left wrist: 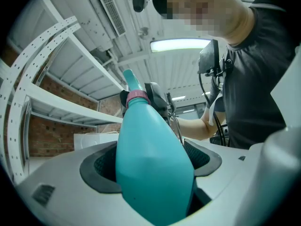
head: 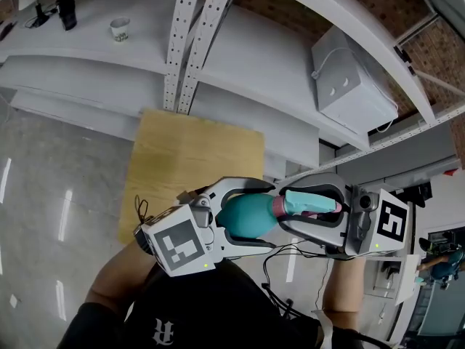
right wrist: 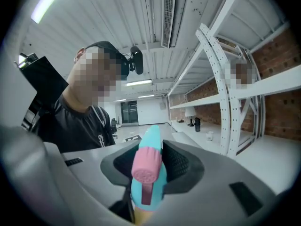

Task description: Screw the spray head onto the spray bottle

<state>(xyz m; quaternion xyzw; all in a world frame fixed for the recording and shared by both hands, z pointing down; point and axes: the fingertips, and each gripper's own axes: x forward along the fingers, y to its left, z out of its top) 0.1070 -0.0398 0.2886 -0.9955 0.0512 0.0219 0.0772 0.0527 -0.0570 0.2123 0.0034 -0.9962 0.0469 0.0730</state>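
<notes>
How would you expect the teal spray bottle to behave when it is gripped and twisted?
The spray bottle looks smooth and glossy, so it may slip between the fingers. Its rounded, tapering body would probably roll if laid down. Being opaque, its weight is unclear.

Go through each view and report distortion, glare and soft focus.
Head view: fisheye bows the shelf uprights; lamp streaks glare on the floor. Left gripper view: dark round vignette, ceiling lamp blown out, spray bottle looms large. Right gripper view: same vignette, strip light flares top left, spray head close and slightly soft.
</notes>
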